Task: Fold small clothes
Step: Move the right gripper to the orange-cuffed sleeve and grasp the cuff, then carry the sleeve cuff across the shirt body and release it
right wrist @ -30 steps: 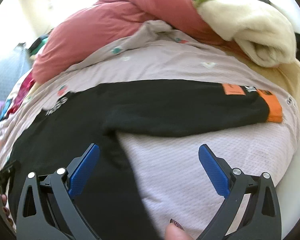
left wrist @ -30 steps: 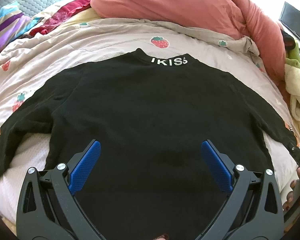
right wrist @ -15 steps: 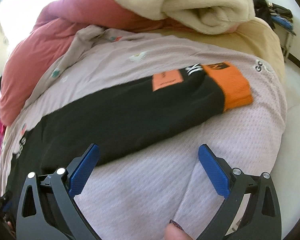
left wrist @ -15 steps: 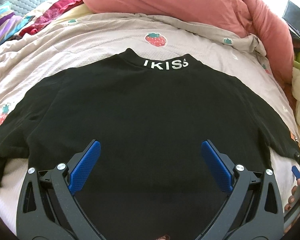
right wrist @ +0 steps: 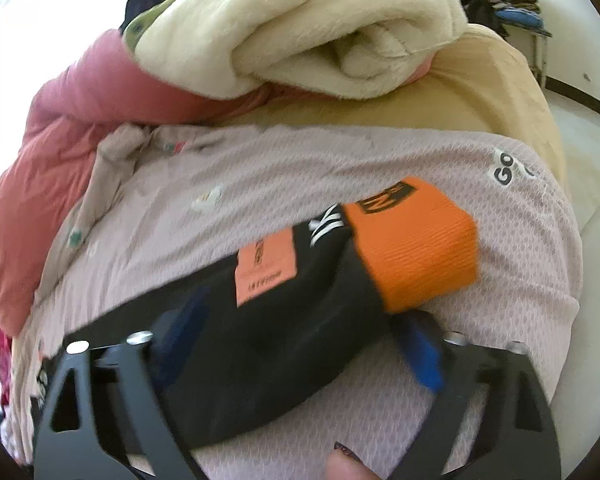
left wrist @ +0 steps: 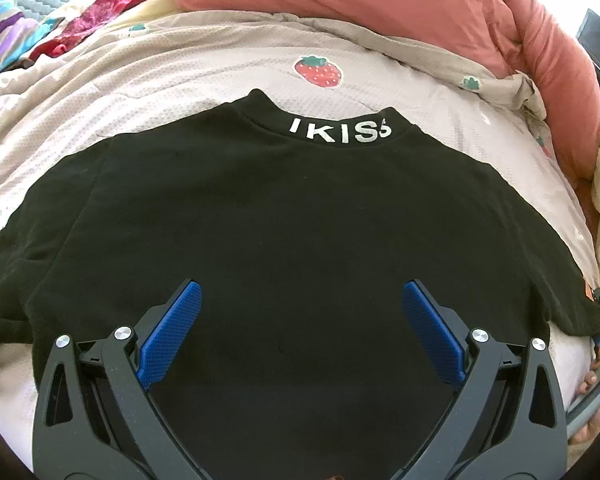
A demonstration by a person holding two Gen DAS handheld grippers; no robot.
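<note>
A black long-sleeved top (left wrist: 284,224) lies flat on the bed, its collar with white letters (left wrist: 340,132) at the far side. My left gripper (left wrist: 300,332) is open and empty, hovering over the top's lower middle. In the right wrist view the top's right sleeve (right wrist: 268,320) with orange patch and orange cuff (right wrist: 416,240) runs across the sheet. My right gripper (right wrist: 300,344) is open with its blue fingers either side of the sleeve just below the cuff; the view is blurred.
A pink duvet (left wrist: 380,8) is heaped at the far side. A cream fleece blanket (right wrist: 320,32) lies past the sleeve end. Colourful clothes (left wrist: 60,28) lie at the far left. The bed edge (right wrist: 580,240) is at the right.
My right gripper has moved along the sleeve toward the cuff and down onto it, so the sleeve now lies between its fingers. My left gripper moved slightly forward over the top.
</note>
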